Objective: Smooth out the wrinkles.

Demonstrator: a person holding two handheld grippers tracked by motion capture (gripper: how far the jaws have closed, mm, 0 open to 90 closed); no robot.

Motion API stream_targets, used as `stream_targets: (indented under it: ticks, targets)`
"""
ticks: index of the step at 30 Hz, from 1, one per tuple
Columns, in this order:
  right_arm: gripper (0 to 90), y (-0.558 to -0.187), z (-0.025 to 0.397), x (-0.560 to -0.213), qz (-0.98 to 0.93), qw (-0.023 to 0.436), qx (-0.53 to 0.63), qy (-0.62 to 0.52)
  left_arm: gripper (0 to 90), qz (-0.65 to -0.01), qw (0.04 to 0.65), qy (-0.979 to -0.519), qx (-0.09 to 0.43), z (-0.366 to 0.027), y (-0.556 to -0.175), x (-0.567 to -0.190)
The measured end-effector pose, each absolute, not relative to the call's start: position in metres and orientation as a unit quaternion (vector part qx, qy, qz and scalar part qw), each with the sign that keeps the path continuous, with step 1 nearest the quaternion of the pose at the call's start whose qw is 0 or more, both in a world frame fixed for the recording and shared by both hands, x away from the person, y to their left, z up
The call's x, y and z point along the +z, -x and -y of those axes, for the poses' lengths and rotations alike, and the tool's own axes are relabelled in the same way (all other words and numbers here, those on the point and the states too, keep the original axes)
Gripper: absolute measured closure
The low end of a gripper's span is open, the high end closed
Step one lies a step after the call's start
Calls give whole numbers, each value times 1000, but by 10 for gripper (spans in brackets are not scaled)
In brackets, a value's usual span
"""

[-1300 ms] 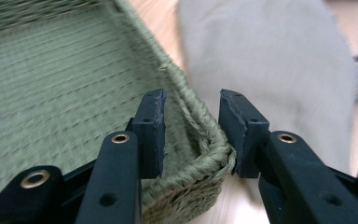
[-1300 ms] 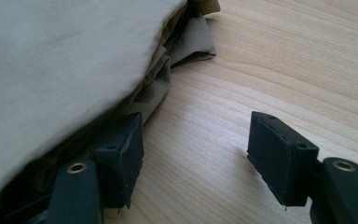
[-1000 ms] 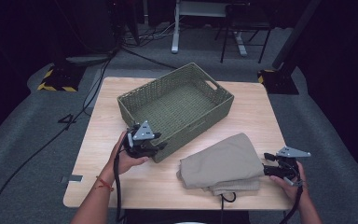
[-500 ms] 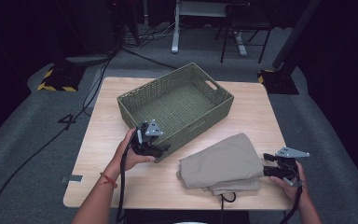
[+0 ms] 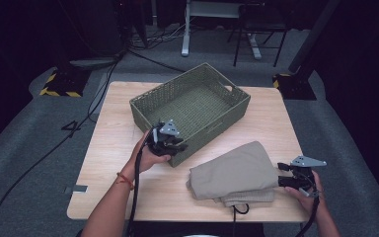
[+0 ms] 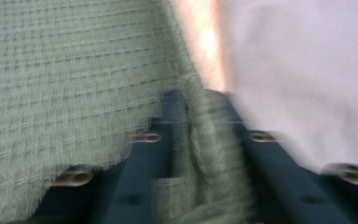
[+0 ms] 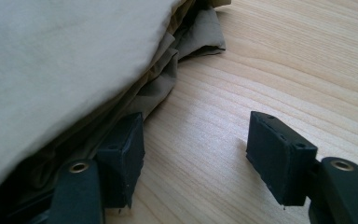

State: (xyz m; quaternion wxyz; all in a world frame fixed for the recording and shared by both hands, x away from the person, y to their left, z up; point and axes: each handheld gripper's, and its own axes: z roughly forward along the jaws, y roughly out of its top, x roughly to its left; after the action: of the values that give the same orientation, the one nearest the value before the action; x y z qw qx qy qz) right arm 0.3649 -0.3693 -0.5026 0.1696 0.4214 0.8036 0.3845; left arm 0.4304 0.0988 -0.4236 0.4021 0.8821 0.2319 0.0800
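Left tongs (image 5: pixel 173 146) straddle basket (image 5: pixel 237 98) wall.

Quick count: one wooden table (image 5: pixel 113 148), and on it one green woven basket (image 5: pixel 192 116) toward the far left and one folded beige cloth (image 5: pixel 234 170) near right. Two grippers in play, the left gripper (image 5: pixel 170 143) at the basket's near wall and the right gripper (image 5: pixel 288 177) beside the cloth. One red wristband (image 5: pixel 124 179) too.

Basket (image 5: pixel 192 106): woven fibre, olive, rough matt texture. Folded garment (image 5: pixel 234 170): soft beige cloth, smooth, matt. Table (image 5: pixel 271 113): light wood, visible grain, satin finish. Gripper jaws: black matt plastic.
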Motion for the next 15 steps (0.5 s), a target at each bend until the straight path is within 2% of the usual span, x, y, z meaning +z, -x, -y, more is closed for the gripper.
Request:
stream_targets:
  ticks: [9, 15]
  targets:
    - [368, -365, 369, -503, -805, 168, 386, -418, 799, -208, 403, -888, 74, -54, -449, -422]
    - [369, -365, 369, -503, -805, 167, 387, -418, 796, -172, 399, -899, 65, -44, -444, -421]
